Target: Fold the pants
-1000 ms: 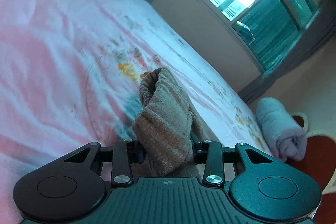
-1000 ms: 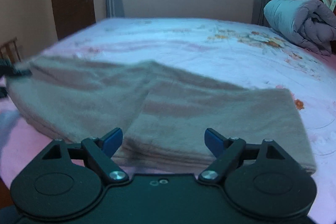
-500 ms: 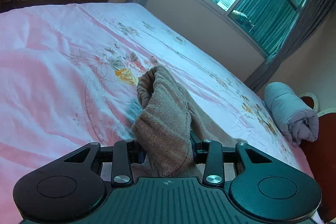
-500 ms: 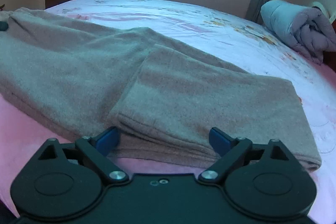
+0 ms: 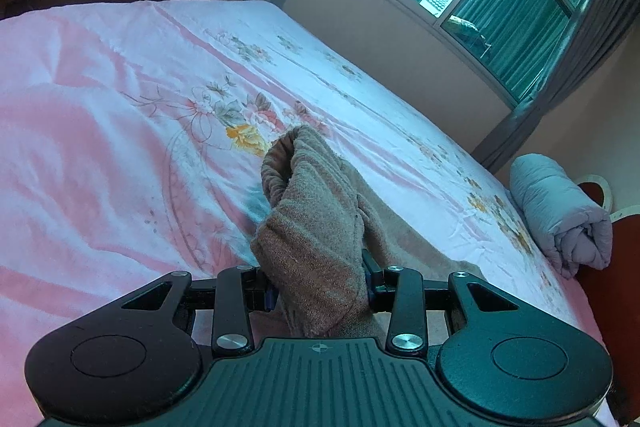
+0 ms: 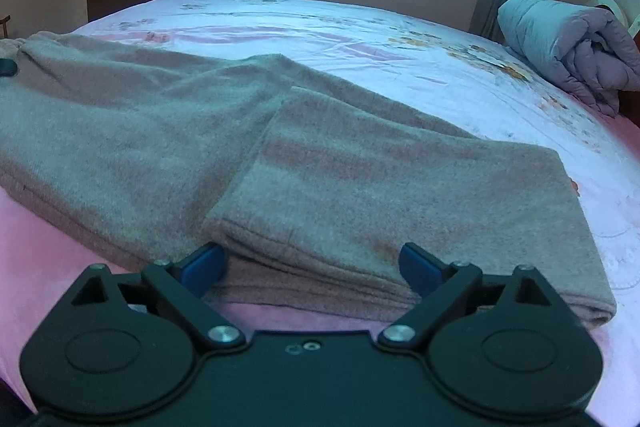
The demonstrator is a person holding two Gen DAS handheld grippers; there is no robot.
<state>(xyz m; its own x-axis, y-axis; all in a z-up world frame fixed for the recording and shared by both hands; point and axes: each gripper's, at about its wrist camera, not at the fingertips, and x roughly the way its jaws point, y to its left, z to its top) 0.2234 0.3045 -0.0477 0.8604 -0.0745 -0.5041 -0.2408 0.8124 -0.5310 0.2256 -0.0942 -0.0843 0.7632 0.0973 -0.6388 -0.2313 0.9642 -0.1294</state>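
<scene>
Brown knit pants [image 6: 248, 163] lie partly folded across the pink floral bed [image 6: 400, 39], one end bunched and clamped in the left tongs [image 5: 318, 291]. Right tongs [image 6: 310, 263] spread apart at the folded leg's near edge, gripping nothing. No readable writing or labels anywhere; rolled grey quilt [image 6: 568, 51] far right.

black left gripper [image 5: 318, 291], right gripper [image 6: 312, 263]: silver screws, seemingly blue pads.
</scene>
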